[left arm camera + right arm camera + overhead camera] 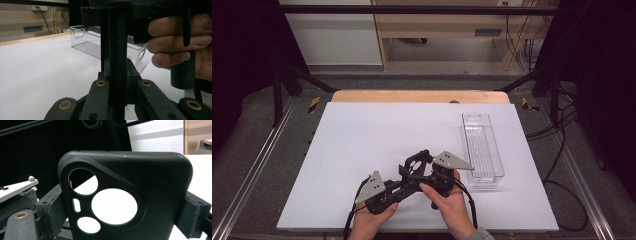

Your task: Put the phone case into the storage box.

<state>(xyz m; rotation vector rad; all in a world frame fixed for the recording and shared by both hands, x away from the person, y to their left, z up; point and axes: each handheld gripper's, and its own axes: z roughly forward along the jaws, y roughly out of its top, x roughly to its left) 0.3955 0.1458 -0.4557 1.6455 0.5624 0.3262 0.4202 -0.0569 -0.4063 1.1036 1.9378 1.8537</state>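
- The right claw [418,162] grips a black phone case [125,195] across its width; in the right gripper view a pad presses each side edge of it.
- The case stands up off the white surface [362,145], its camera cut-outs showing in the right gripper view.
- The left claw [404,172] is clenched; in the left gripper view its jaws are closed on the edge of the case [117,50], seen end-on as a thin dark bar.
- Both claws meet at the case near the front middle of the surface, each held in a hand [452,200].
- A clear tray [482,145] lies on the surface to the right, just beside the right claw, apart from the case.
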